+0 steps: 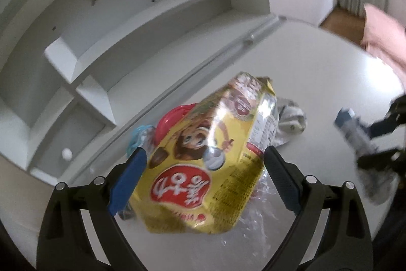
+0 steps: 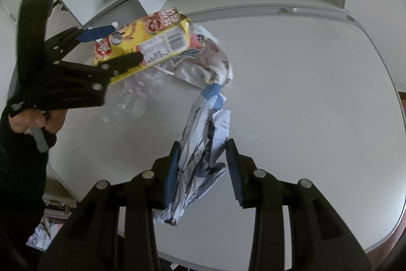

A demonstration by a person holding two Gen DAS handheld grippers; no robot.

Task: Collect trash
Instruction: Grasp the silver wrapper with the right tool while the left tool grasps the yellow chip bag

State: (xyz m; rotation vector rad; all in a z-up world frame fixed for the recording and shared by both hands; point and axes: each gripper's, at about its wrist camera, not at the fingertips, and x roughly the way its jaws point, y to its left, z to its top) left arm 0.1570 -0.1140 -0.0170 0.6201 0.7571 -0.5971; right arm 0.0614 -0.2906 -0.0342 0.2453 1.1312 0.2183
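Left gripper point(image 1: 205, 166) clamped on yellow glossy snack bag point(image 1: 203, 144); right gripper point(image 2: 203, 169) clamped on crumpled white-blue paper wrapper point(image 2: 203, 151) above white tabletop point(image 2: 304, 93).

The yellow snack packet point(image 1: 203, 144) carries white Korean lettering in a red oval, a barcode on its side; other print is unreadable.

We look from the left gripper point(image 1: 203, 182) down along its jaws, close on the yellow pack point(image 1: 203, 144) between them, the white desk point(image 1: 291, 67) and shelves point(image 1: 127, 24) beyond. From the right gripper point(image 2: 203, 172) we face steeply down, the crumpled wrapper point(image 2: 200, 159) between its jaws. Both views share the desk, shelves, pack and each other's gripper, off to one side.
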